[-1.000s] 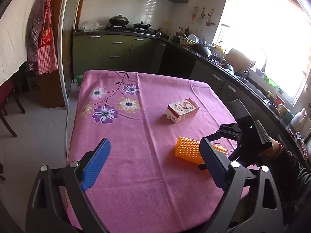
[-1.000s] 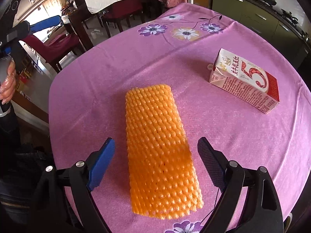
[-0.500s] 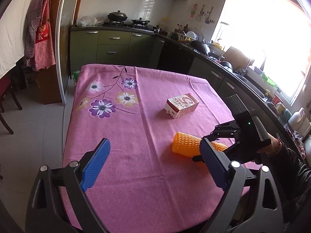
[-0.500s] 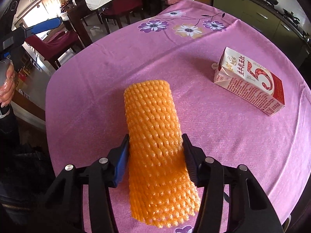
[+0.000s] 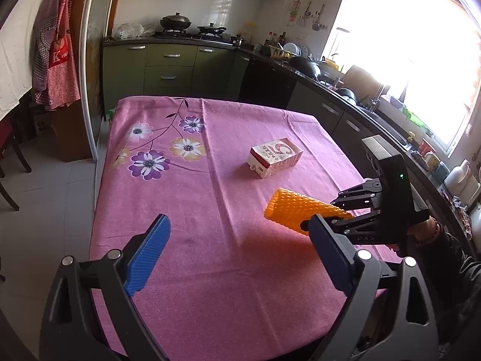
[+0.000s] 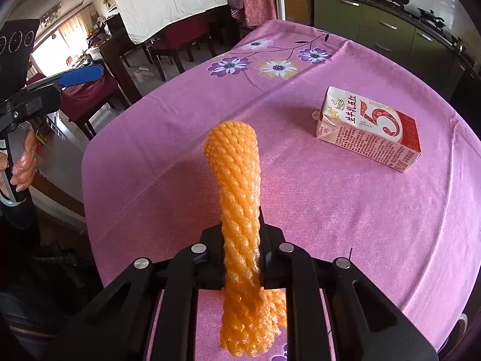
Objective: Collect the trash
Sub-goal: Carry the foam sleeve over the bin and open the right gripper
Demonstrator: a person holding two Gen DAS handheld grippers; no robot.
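My right gripper (image 6: 242, 258) is shut on an orange foam net sleeve (image 6: 237, 198), squeezing it narrow and holding it lifted off the pink tablecloth. In the left wrist view the sleeve (image 5: 296, 209) sticks out of the right gripper (image 5: 339, 210) at the table's right side. A red and white milk carton (image 6: 368, 128) lies on its side beyond the sleeve; it also shows in the left wrist view (image 5: 275, 156). My left gripper (image 5: 237, 252) is open and empty, above the table's near edge.
The table (image 5: 180, 198) has a pink flowered cloth. Green kitchen cabinets (image 5: 168, 66) stand behind it and a counter with dishes (image 5: 330, 81) runs along the right. Chairs (image 6: 180, 42) stand off the table's far left side.
My right gripper closed on the orange sleeve, squeezed it thin and raised it off the cloth. The left gripper stayed open with a small shift of view.
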